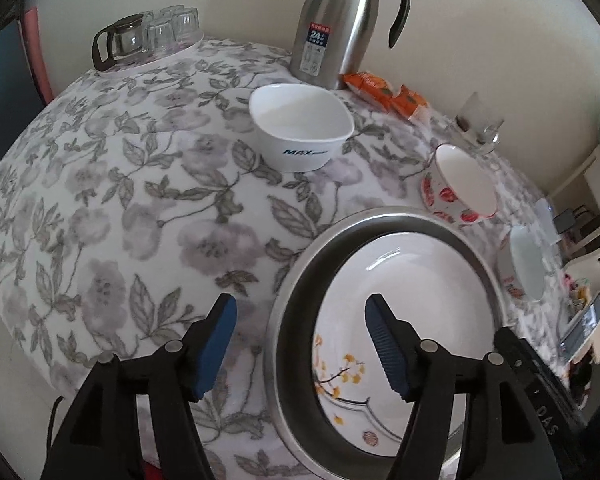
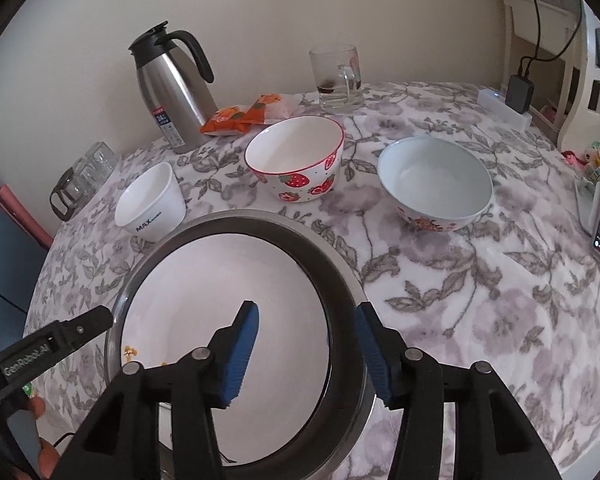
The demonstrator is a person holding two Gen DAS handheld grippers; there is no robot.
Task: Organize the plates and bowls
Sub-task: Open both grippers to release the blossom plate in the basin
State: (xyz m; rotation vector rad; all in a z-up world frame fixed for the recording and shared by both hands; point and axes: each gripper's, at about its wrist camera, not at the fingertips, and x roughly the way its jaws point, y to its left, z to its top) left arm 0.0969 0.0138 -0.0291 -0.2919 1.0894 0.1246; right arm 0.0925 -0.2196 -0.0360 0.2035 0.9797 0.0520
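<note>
Hovering half-open and empty: left gripper (image 1: 300,344), right gripper (image 2: 306,350), straddling steel basin (image 2: 342,280) rim. Handling glazed flower plate (image 1: 412,280) inside: slippery, brittle, best pinched at rim.

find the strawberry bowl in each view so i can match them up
Left wrist view: strawberry bowl at right of centre, tilted by the lens, just beyond the steel basin's rim.
Right wrist view: strawberry bowl upper centre, between two white bowls.
Shared landmark: the steel thermos jug by the wall.
</note>
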